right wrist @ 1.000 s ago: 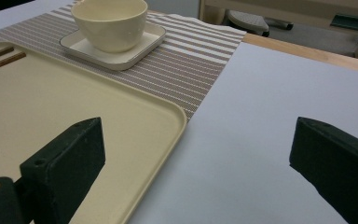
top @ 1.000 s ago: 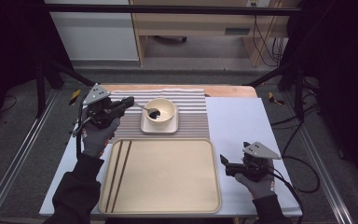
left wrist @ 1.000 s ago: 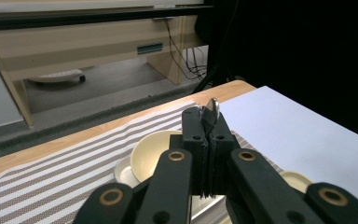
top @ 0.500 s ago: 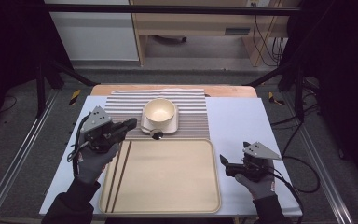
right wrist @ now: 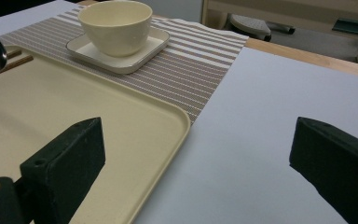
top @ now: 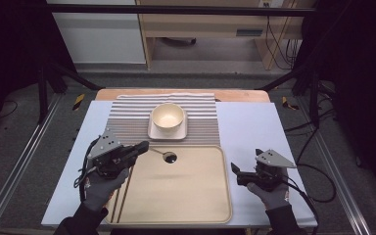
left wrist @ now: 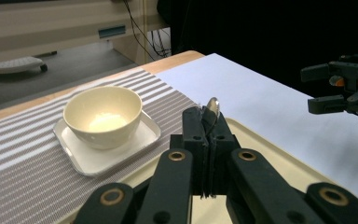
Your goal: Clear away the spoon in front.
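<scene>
Two black jaws of the left gripper (top: pixel 144 146) pinch the handle of a shiny metal spoon (top: pixel 165 156), its long axis pointing right so the bowl hangs, seemingly just above, the tray (top: pixel 196 196) back edge, nearer this hand than the idle, spread-open right gripper (top: pixel 235 172).

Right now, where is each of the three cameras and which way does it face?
High view: above the person's side, looking forward and down on the tray; both gloved hands show.
Left gripper view: rides the left gripper, shut on the spoon, facing the bowl.
Right gripper view: rides the open right gripper, facing across the tray corner.
All three share the bowl and tray.
</scene>
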The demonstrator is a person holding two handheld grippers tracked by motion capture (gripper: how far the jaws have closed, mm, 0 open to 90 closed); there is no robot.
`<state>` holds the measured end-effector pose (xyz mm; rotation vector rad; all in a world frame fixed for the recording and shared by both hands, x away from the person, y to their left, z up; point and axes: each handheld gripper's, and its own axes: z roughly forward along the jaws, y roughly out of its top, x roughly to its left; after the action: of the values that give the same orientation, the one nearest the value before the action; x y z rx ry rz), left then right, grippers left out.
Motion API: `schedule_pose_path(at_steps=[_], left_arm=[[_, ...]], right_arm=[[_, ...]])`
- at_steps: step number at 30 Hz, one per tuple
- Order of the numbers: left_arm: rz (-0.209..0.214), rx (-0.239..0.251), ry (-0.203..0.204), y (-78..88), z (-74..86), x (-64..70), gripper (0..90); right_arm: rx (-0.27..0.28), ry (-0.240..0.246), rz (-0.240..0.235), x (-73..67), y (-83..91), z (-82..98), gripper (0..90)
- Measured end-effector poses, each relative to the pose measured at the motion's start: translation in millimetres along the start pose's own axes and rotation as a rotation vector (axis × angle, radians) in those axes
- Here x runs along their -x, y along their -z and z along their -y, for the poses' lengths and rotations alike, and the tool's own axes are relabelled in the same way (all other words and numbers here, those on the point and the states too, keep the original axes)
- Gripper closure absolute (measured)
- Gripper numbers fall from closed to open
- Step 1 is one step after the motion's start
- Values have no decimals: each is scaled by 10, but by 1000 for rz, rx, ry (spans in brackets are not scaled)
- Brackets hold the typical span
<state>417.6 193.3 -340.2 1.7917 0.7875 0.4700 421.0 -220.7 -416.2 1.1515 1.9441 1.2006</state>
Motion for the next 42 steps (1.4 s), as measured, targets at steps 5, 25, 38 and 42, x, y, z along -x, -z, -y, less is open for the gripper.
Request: schedule_pose_path(at_steps=[5, 25, 38, 42], left_arm=[[17, -30, 10, -61, 106, 72, 884], [81, -96, 24, -216, 370, 369, 884], [90, -139, 38, -313, 453, 389, 883], [77, -142, 51, -319, 467, 355, 878]], right_arm=[[-1, 4, 0, -4, -1, 3, 36], [5, 5, 2, -22, 27, 0, 36], [2, 11, 2, -26, 14, 5, 36], [0, 9, 1, -33, 10, 7, 36]])
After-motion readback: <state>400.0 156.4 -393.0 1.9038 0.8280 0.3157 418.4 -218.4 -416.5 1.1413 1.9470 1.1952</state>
